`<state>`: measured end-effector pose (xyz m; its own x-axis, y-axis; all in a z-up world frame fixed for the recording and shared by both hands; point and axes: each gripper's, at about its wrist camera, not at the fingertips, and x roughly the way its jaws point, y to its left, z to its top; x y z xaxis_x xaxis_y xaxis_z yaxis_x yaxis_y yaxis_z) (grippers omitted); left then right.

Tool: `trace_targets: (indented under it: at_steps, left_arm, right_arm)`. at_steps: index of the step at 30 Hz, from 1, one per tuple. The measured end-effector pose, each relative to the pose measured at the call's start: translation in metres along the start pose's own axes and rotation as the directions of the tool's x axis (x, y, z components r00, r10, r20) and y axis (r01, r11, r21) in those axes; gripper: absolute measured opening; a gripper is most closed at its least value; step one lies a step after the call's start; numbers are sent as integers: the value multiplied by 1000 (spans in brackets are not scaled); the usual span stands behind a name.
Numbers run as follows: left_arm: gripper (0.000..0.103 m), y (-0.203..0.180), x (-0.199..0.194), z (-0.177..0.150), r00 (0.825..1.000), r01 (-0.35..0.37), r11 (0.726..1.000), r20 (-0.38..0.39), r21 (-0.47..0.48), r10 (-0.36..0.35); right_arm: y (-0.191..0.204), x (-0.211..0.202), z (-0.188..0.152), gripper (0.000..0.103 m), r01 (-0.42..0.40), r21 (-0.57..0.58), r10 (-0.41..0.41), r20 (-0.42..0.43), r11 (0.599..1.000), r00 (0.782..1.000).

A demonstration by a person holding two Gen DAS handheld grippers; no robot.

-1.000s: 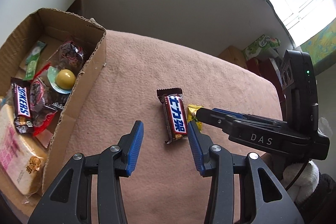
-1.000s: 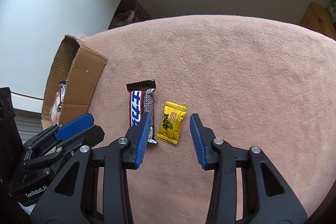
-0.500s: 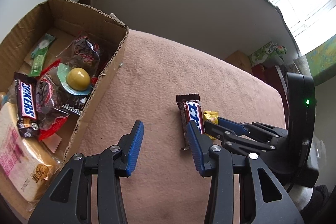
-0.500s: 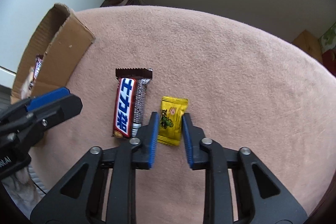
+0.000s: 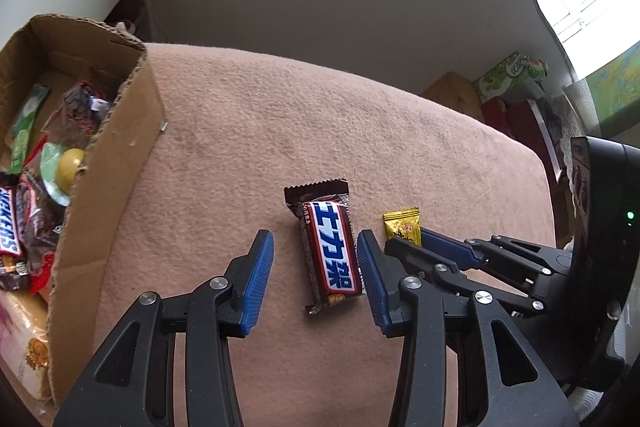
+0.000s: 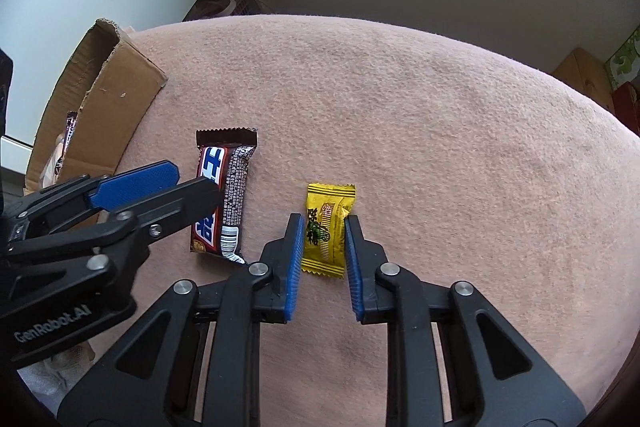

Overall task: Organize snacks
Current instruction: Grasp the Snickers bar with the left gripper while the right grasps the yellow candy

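Note:
A brown Snickers bar (image 5: 330, 255) with blue lettering lies on the pink cloth, and a small yellow candy (image 5: 402, 223) lies just to its right. My left gripper (image 5: 314, 235) is open and low over the bar, one pad on each side, the right pad closer. In the right wrist view the bar (image 6: 234, 179) is partly hidden behind the left gripper (image 6: 194, 179). My right gripper (image 6: 323, 219) has its blue pads pressed on both long edges of the yellow candy (image 6: 330, 199), which still rests on the cloth. The right gripper (image 5: 408, 241) shows beside the left one.
An open cardboard box (image 5: 108, 187) stands at the left, holding another Snickers bar (image 5: 8, 223), a yellow ball sweet (image 5: 68, 167), a green packet (image 5: 24, 131) and a bread pack (image 5: 20, 339). The cloth-covered table (image 5: 320, 131) drops off behind and right, where boxes (image 5: 508, 79) stand.
The right jaws narrowed from wide apart to pressing on the yellow candy. The left gripper shifted right and down, so the Snickers bar now lies between its open jaws.

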<state>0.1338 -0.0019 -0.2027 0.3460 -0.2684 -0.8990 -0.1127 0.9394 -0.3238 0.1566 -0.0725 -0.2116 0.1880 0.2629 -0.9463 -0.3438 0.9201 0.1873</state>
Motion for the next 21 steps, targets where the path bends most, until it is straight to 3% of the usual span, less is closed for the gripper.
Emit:
trace_targets:
  at_steps: [13,21]
  left_arm:
    - [43,-9,16,-1,999,-46,999,1,13,46]
    - [43,-18,20,-1,998,-61,997,-8,38,61]
  right_arm:
    - [9,-2,-2,20,57,-69,-57,5,996,998]
    - [-10,-4,-4,20,60,-57,-59,6,997,998]
